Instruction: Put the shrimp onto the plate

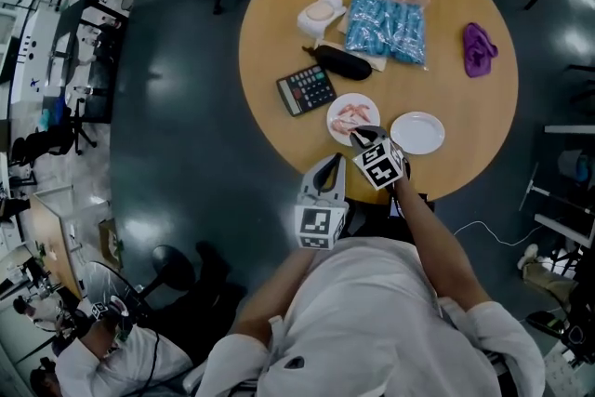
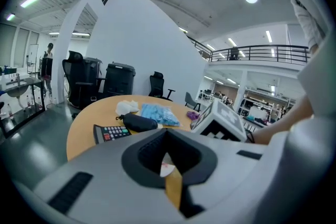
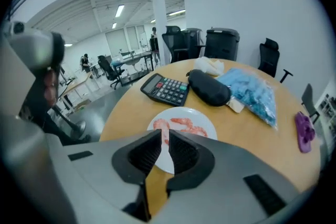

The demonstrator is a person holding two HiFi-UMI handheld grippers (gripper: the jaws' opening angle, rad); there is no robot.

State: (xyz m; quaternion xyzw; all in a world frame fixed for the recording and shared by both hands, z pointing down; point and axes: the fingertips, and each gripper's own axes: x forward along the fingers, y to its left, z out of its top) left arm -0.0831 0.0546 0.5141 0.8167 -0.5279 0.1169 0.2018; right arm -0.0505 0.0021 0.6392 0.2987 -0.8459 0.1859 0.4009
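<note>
Two plates sit on the round table (image 1: 279,23) by my right gripper (image 1: 356,138), whose jaws stand a sliver apart with nothing between them. My left gripper (image 1: 332,161), just to its left, is pressed together and empty. The shrimp (image 1: 351,116) lie on the shrimp plate (image 1: 364,101) just beyond the right tips, with the empty plate (image 1: 417,132) to their right.

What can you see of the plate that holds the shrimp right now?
The shrimp plate is small, round and white, smooth like ceramic or plastic, and lies flat on the wooden table near its front edge. Pink shrimp lie across its middle; the rim is bare. A calculator sits on one side and an empty white plate on the other, both apart from it. The right gripper hangs over its near rim, jaws a slit apart, empty.
</note>
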